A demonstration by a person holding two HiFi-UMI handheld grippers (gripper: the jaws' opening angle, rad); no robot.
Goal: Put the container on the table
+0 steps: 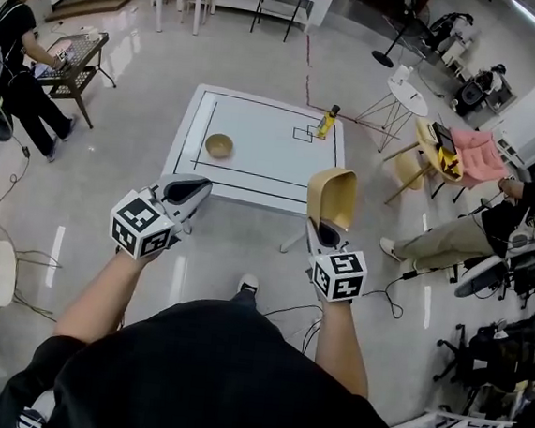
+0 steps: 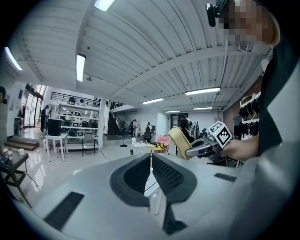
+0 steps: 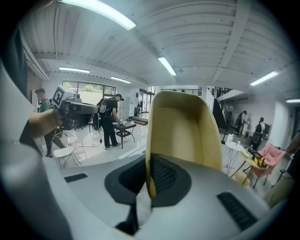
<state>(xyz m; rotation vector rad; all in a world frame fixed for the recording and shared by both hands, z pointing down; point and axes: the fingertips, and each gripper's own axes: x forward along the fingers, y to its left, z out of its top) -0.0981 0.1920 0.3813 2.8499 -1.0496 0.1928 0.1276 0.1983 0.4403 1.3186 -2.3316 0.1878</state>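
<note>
Smooth matt container (image 1: 333,196), glossy floor (image 1: 113,151)

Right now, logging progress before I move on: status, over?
Left gripper shut, empty. Right gripper shut on container, not yet on table. Bowl and bottle on table.

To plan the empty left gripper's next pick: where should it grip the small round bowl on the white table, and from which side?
Probably the rim of the bowl, from above: it sits upright and open on the table, so one jaw goes inside the wall, one outside. The near edge faces the left gripper, whose shut jaws must open first.
</note>
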